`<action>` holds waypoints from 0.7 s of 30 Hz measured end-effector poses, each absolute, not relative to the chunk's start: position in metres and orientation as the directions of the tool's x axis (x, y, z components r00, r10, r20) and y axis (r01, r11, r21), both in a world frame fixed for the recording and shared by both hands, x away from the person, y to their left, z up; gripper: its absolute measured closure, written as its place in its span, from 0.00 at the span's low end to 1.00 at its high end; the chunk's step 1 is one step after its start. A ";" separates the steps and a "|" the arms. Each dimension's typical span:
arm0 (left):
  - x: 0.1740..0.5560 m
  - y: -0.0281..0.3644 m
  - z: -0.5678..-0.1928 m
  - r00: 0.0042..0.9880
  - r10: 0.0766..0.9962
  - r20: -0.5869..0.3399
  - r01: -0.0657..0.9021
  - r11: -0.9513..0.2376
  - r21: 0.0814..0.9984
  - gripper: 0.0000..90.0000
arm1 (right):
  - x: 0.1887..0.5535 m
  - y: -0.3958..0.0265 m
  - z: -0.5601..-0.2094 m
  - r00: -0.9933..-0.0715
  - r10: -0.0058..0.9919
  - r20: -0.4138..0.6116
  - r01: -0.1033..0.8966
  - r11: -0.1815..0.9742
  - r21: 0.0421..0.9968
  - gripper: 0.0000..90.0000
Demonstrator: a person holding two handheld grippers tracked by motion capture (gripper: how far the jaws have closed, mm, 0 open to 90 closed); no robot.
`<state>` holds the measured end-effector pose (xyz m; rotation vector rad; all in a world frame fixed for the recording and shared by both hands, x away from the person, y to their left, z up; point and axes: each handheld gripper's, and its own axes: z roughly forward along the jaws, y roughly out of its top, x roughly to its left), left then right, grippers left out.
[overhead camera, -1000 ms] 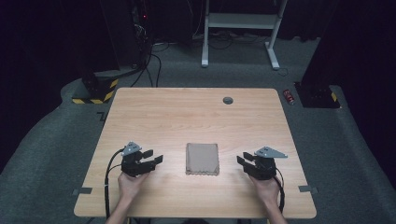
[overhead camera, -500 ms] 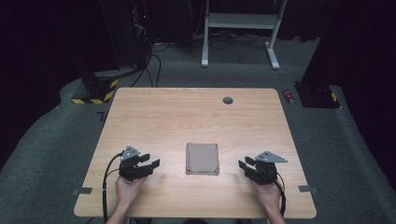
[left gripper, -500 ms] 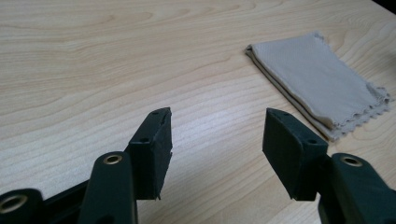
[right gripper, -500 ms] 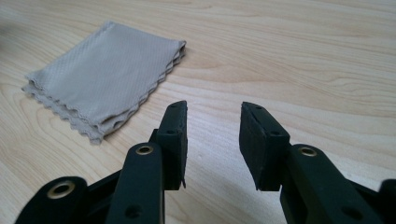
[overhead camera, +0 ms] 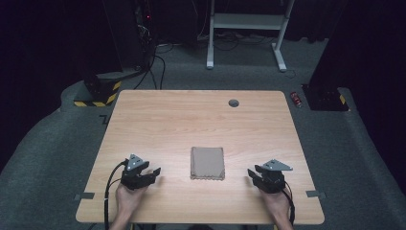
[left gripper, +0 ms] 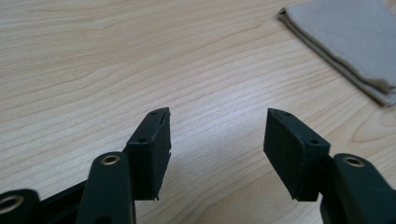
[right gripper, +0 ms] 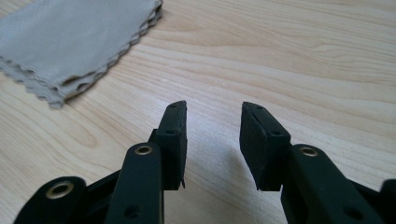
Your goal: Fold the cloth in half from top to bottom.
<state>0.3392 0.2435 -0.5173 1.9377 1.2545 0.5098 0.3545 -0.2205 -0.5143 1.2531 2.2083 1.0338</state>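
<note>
Folded cloth on table ctr-front, btwn L gripper & R gripper; prob. grommet behind.

1. The table is a rectangle of pale wood with a visible grain and rounded corners.
2. A folded grey-brown cloth with scalloped edges lies flat on it, near the front edge and about midway across.
3. A small dark round disc sits near the far edge, right of centre, well apart from the cloth.
</note>
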 end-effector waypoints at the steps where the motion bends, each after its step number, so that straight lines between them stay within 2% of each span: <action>1: 0.339 0.244 -0.519 0.436 0.897 -0.070 0.598 -0.231 0.768 0.46 | 0.354 -0.220 -0.515 -0.517 0.856 0.013 0.563 0.329 0.758 0.68; 9: 0.339 0.242 -0.526 0.425 0.904 -0.040 0.604 -0.250 0.757 0.46 | 0.355 -0.222 -0.522 -0.507 0.862 -0.026 0.568 0.356 0.742 0.66; 14: 0.338 0.238 -0.528 0.418 0.909 -0.001 0.590 -0.270 0.761 0.45 | 0.356 -0.223 -0.523 -0.503 0.864 -0.018 0.576 0.351 0.739 0.60; 21: 0.338 0.235 -0.528 0.409 0.913 -0.002 0.595 -0.265 0.758 0.40 | 0.357 -0.222 -0.523 -0.506 0.862 -0.018 0.577 0.354 0.737 0.54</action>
